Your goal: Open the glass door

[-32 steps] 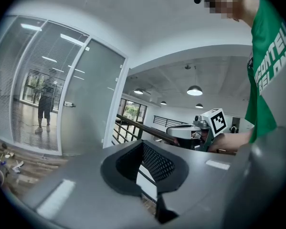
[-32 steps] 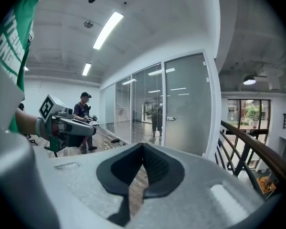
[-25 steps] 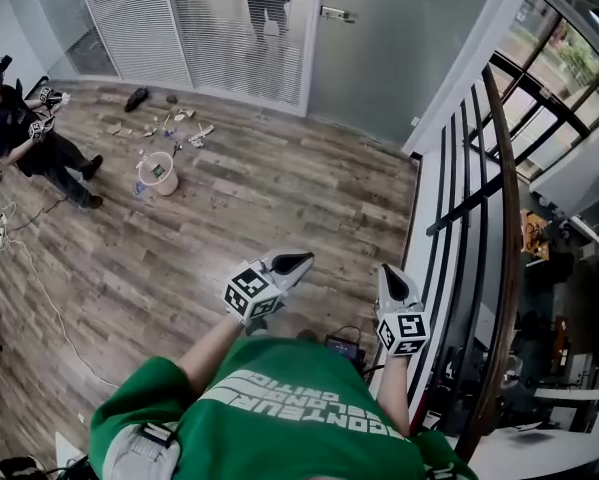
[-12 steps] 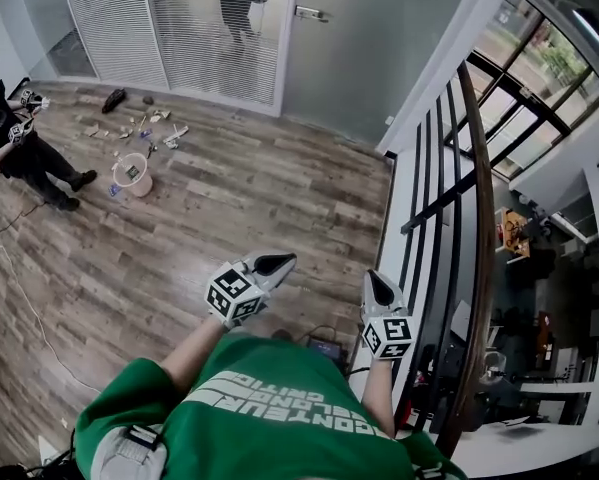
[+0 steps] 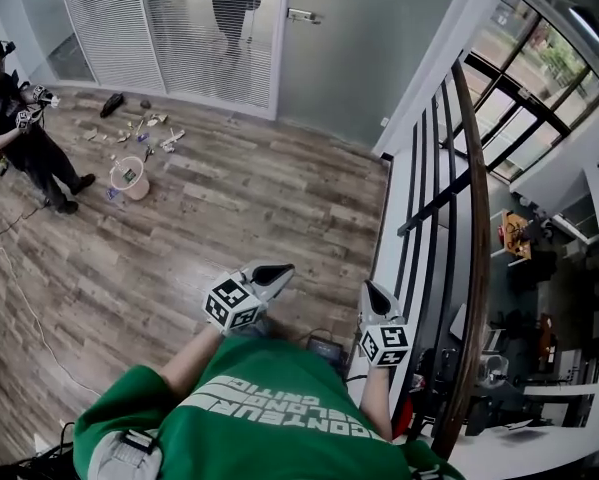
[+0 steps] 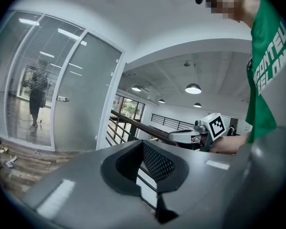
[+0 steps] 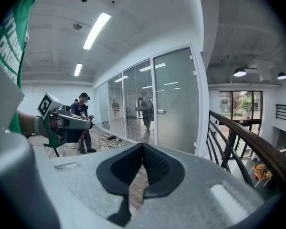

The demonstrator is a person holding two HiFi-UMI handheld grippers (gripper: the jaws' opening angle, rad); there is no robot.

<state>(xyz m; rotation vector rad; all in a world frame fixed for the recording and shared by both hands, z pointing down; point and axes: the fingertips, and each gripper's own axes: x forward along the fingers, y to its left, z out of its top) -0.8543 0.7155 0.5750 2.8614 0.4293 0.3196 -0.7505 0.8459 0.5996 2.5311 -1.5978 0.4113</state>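
The frosted glass door (image 5: 369,38) stands across the room, far from both grippers, with its metal handle (image 5: 302,15) on the left edge. It also shows in the left gripper view as the door (image 6: 83,94) and in the right gripper view as the door (image 7: 176,104) with its handle (image 7: 160,111). My left gripper (image 5: 277,269) and right gripper (image 5: 371,291) are held out side by side in front of my green shirt. Both point toward the door wall. Each one's jaws meet at the tips, left gripper (image 6: 143,143) and right gripper (image 7: 143,146), with nothing between them.
A dark railing (image 5: 469,218) with vertical bars runs along my right, over a drop to a lower floor. Another person (image 5: 14,128) with grippers stands at the far left. A small bucket (image 5: 131,178) and scattered items lie before the slatted glass wall (image 5: 179,28). A figure stands behind that glass.
Both grippers have drifted a little down and left in the head view as I move across the wooden floor. They stay shut and empty. The person at the left has shifted position.
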